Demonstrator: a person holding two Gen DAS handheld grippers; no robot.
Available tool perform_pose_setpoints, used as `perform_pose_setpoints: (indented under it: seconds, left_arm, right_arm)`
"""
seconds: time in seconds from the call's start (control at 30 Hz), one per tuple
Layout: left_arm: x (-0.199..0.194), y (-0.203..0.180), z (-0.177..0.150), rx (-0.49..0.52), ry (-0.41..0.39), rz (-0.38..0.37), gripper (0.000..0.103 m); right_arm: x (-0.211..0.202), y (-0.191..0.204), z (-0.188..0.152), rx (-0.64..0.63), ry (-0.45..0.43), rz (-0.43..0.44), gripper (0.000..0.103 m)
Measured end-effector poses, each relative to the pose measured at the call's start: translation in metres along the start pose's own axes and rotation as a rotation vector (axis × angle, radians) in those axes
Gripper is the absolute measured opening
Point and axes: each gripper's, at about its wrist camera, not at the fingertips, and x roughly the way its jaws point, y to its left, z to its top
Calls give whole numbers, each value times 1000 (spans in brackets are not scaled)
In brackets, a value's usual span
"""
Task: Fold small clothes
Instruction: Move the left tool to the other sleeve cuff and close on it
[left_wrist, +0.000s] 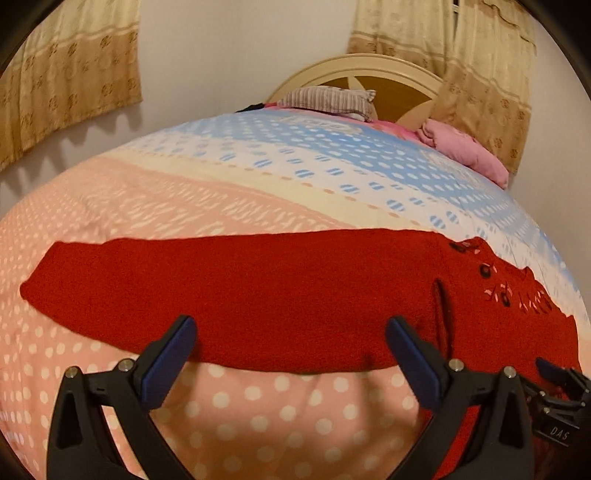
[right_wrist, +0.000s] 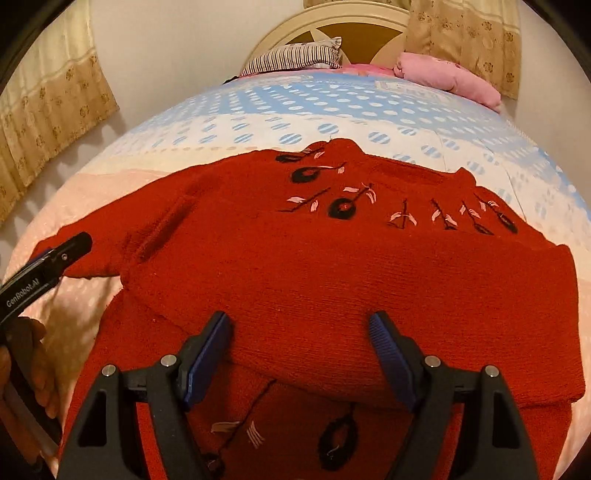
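Observation:
A red knitted sweater (right_wrist: 332, 266) with black and pink embroidery lies flat on the bed, its lower part folded up over the body. One sleeve (left_wrist: 229, 291) stretches out to the left. My left gripper (left_wrist: 290, 334) stands open just above the sleeve's near edge, nothing between its fingers. It shows again in the right wrist view as the left gripper (right_wrist: 62, 254), over the sleeve's end, with a hand (right_wrist: 26, 354) on its handle. My right gripper (right_wrist: 301, 323) is open over the folded edge of the body, its pads clear of the knit. At the left wrist view's lower right is the right gripper (left_wrist: 561, 384).
The bed cover (left_wrist: 258, 177) is pink with white dots near me and blue and white farther off. A striped pillow (right_wrist: 295, 57) and a pink bundle (right_wrist: 447, 75) lie by the cream headboard (right_wrist: 354, 22). Patterned curtains (left_wrist: 66, 81) hang on both sides.

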Motion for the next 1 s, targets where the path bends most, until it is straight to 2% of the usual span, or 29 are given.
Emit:
perform_pose_setpoints:
  seconds: [0.17, 0.3, 0.4, 0.53, 0.57, 0.63, 0.8, 1.0]
  left_arm:
    - [-5, 9, -3, 11, 19, 4, 103]
    - [-14, 24, -5, 32, 18, 40, 103]
    - [-17, 43, -5, 35, 26, 72, 103]
    - [-14, 84, -10, -14, 38, 139, 103]
    - [-12, 96, -11, -46, 55, 131, 103]
    - [-14, 125, -15, -178, 79, 43, 103]
    - [-26, 174, -18, -359, 28, -27, 103]
    - [-26, 220, -20, -601, -5, -208, 103]
  right_arm:
    - [3, -1, -3, 4, -31, 2, 79]
    - [0, 3, -7, -1, -38, -9, 79]
    - [-1, 3, -9, 5, -41, -2, 79]
    - [-3, 1, -10, 18, -51, 10, 80]
    - [-4, 0, -10, 20, -52, 13, 80]
    - [-4, -1, -10, 24, -56, 16, 80]
    - [-4, 0, -11, 21, -57, 10, 80]
    - [-5, 1, -11, 18, -58, 1, 81]
